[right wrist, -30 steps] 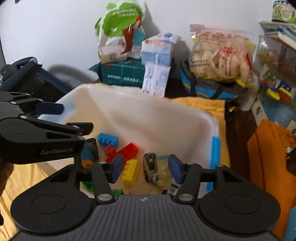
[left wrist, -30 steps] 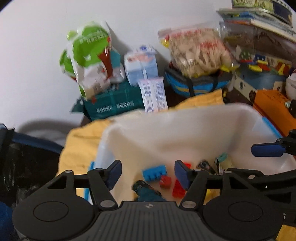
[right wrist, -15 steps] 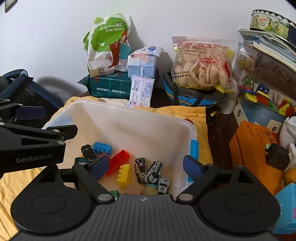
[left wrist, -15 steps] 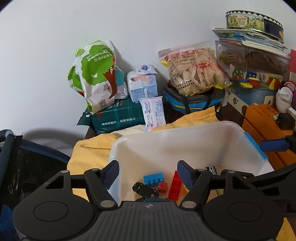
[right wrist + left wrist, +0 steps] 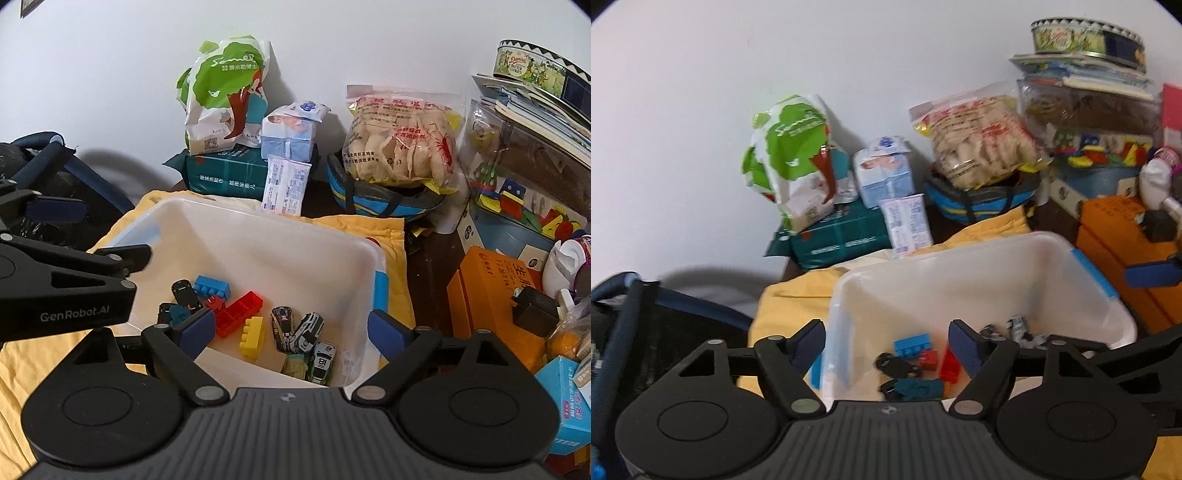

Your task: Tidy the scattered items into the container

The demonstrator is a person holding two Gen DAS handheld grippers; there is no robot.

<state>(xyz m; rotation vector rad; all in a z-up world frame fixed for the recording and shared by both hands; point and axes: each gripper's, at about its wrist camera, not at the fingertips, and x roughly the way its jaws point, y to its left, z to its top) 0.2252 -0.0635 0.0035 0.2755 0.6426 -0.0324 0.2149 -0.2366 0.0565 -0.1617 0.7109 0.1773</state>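
A white plastic bin point(image 5: 258, 221) stands on a yellow cloth and holds a blue brick point(image 5: 212, 286), a red brick point(image 5: 240, 314), a yellow brick point(image 5: 252, 334) and several toy cars point(image 5: 299, 328). My right gripper point(image 5: 290, 330) hangs open above the bin's near right part, with nothing between its pads. My left gripper point(image 5: 886, 345) hovers over the bin's point(image 5: 960, 243) near left wall; its jaws are opening and grip nothing. Below it lie the blue brick point(image 5: 912, 345), a black car point(image 5: 894, 365) and a teal car point(image 5: 912, 387).
The yellow cloth point(image 5: 66, 354) spreads under the bin. Along the wall behind it are a green snack bag point(image 5: 225, 96), a dark green box point(image 5: 225, 173), a tissue pack point(image 5: 288, 136) and a cracker bag point(image 5: 399, 140). An orange box point(image 5: 491, 295) stands right, a dark bag point(image 5: 635, 332) left.
Both grippers have drawn back and upward from inside the bin, so more of its rim and the wall shows. The right jaws spread wide apart; the left widened slightly.
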